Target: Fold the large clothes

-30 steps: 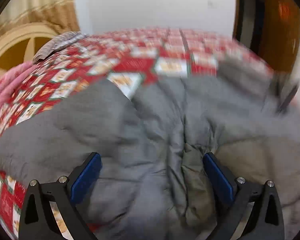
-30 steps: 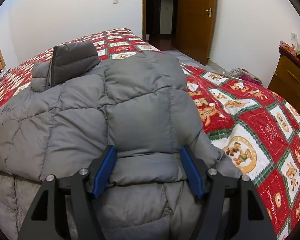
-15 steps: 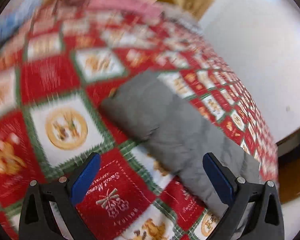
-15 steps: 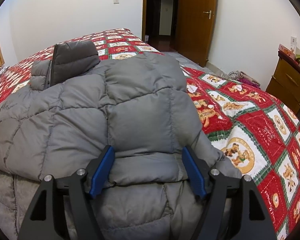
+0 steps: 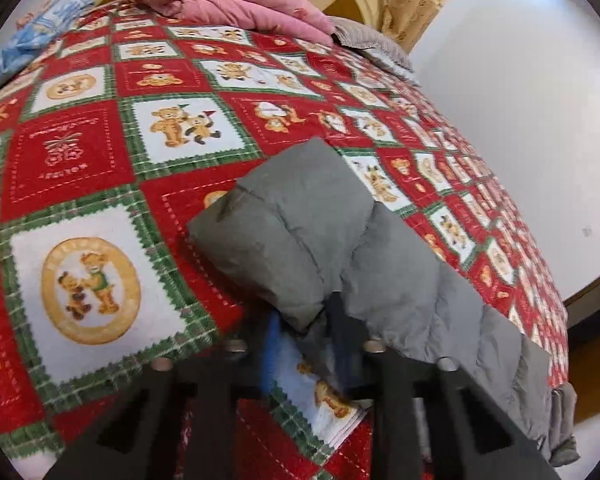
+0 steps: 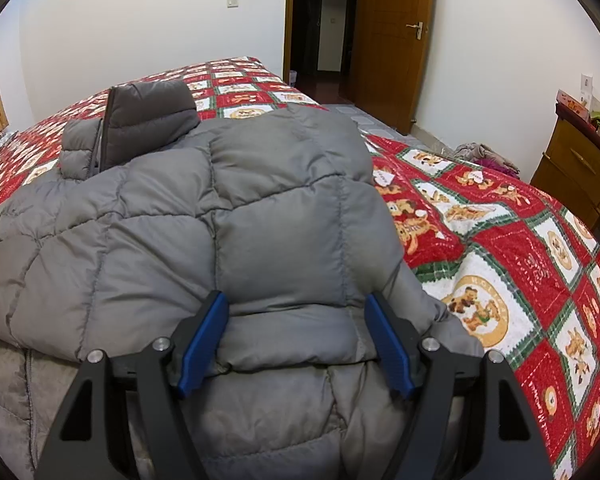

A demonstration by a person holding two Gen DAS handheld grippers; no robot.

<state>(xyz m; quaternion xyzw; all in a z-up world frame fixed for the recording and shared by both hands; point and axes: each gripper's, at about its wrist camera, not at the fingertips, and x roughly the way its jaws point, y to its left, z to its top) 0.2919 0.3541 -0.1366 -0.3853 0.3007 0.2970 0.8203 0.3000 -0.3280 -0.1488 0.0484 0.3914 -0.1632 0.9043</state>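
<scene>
A large grey puffer jacket (image 6: 236,216) lies on a bed with a red patchwork quilt (image 6: 520,264). In the right wrist view its body is folded over, with the dark collar (image 6: 148,120) at the far end. My right gripper (image 6: 296,340) is open, its blue pads on either side of a padded fold near the hem, not pinching. In the left wrist view a grey sleeve (image 5: 340,248) stretches across the quilt (image 5: 100,152). My left gripper (image 5: 306,344) has narrowed around the sleeve's near edge; the fingers are blurred.
A pink duvet (image 5: 236,0) and a blue cloth (image 5: 36,40) lie at the head of the bed. A wooden door (image 6: 392,36) and open doorway stand behind the bed. A wooden dresser (image 6: 576,168) stands at the right, with clothes on the floor (image 6: 484,154).
My left gripper swung from the jacket's body to the sleeve and its open jaws have closed in on the sleeve edge. My right gripper has stayed in place, open.
</scene>
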